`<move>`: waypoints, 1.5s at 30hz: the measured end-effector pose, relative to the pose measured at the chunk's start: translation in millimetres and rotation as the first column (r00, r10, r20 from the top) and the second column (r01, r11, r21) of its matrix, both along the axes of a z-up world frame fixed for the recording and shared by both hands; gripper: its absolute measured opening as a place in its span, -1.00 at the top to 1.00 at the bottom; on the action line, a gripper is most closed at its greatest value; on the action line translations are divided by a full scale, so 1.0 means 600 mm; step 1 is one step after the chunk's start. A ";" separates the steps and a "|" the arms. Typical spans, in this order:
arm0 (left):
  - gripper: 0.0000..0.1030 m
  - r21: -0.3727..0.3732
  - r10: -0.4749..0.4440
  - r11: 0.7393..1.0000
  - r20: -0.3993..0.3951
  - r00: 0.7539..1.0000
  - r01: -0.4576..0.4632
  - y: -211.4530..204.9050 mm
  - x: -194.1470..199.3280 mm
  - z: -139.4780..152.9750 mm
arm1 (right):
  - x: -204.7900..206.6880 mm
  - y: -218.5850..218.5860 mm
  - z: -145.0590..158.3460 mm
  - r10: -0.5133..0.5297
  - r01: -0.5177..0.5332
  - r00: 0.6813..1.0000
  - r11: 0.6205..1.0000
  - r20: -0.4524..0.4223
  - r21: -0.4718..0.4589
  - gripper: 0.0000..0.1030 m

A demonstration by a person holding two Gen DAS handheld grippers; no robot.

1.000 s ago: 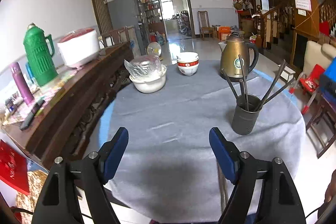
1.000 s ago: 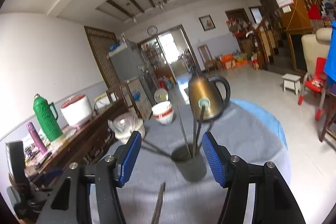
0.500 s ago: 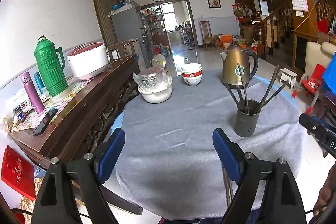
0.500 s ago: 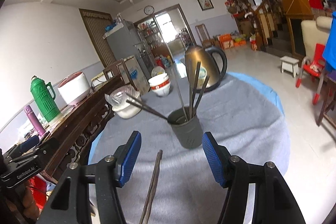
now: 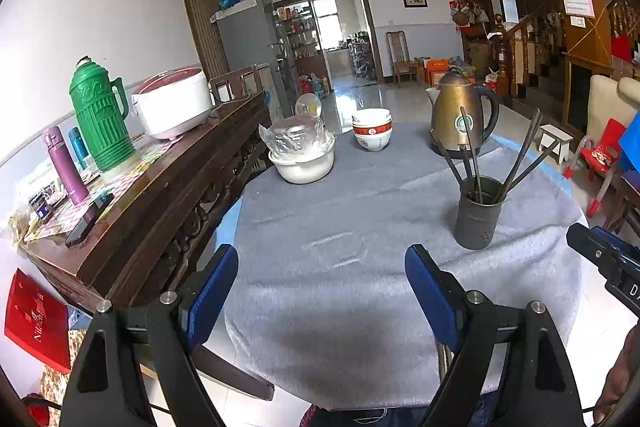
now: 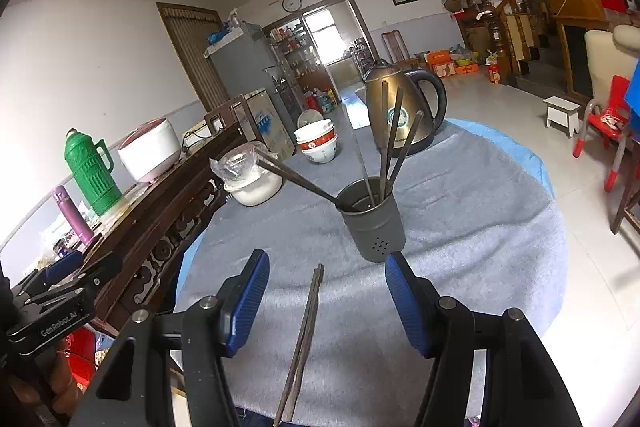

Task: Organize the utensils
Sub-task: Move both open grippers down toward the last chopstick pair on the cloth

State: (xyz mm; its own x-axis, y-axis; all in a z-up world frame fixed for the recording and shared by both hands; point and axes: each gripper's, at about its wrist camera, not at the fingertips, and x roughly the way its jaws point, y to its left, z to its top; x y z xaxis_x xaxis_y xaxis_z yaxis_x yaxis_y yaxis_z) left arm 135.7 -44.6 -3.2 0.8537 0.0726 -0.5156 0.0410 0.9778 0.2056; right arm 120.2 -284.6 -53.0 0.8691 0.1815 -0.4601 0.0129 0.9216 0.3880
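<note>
Left wrist view: from the near edge of the round grey-clothed bench point(image 5: 340, 227), looking across and slightly down; dark grey perforated utensil cup point(image 5: 478, 215) at 2 o'clock, well off.
Right wrist view: nearer, cup point(image 6: 374, 223) at 12 o'clock.
Shared: bench, cup, brass-coloured kettle point(image 5: 460, 117).

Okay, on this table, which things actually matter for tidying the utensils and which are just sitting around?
For the job:
- loose chopsticks lying on the grey cloth
- dark holder cup with chopsticks already standing in it
- right gripper, open over the loose pair

Just lying about:
- brass kettle
- stacked bowls
- plastic-covered white pot
- green thermos
</note>
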 end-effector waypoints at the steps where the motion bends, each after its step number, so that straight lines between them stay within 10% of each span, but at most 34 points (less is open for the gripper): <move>1: -0.67 0.000 0.002 1.000 -0.003 1.000 -0.002 0.001 0.001 -0.001 | 0.001 0.002 -0.001 0.002 -0.002 1.000 1.000 -0.002 0.001 -0.27; 45: -0.67 0.012 0.030 1.000 -0.176 0.984 -0.028 0.010 0.072 -0.095 | 0.058 0.033 -0.086 0.042 -0.041 0.986 0.999 -0.159 0.014 -0.26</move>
State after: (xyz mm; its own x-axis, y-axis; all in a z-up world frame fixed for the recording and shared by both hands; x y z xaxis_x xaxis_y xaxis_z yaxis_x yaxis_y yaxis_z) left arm 178.9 -38.3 -60.0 0.7469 0.1020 -0.6571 0.0490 0.9770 0.2073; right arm 154.9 -264.9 -104.8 0.7767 0.2217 -0.5896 0.0371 0.9183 0.3941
